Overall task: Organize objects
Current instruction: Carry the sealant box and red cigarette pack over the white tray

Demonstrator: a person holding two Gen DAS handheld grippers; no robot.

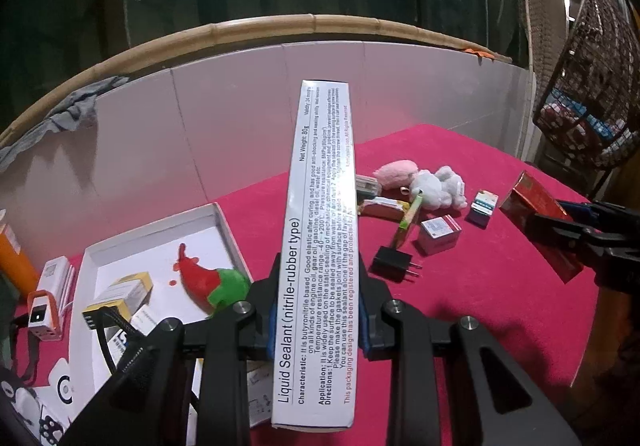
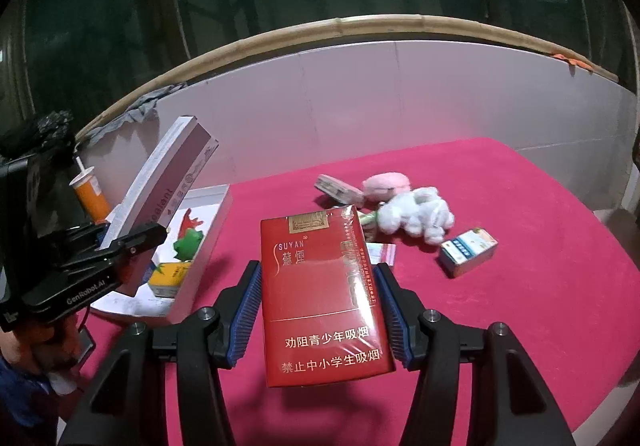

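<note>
My left gripper [image 1: 318, 282] is shut on a long white liquid sealant box [image 1: 320, 230] and holds it above the red tablecloth; box and gripper also show in the right wrist view [image 2: 160, 182]. My right gripper [image 2: 318, 286] is shut on a red cigarette carton [image 2: 324, 294], held above the table; the carton also shows at the right in the left wrist view [image 1: 536, 214]. A white tray [image 1: 160, 234] at the left holds a red-and-green plush [image 1: 208, 280] and small boxes [image 1: 120, 296].
On the cloth lie a pink plush [image 1: 396, 172], a white plush [image 1: 438, 188], a black charger plug [image 1: 394, 264], and several small boxes [image 1: 438, 232]. An orange bottle [image 2: 90, 196] stands at the far left. A white wall panel [image 1: 240, 118] backs the table. A wire basket [image 1: 592, 86] hangs right.
</note>
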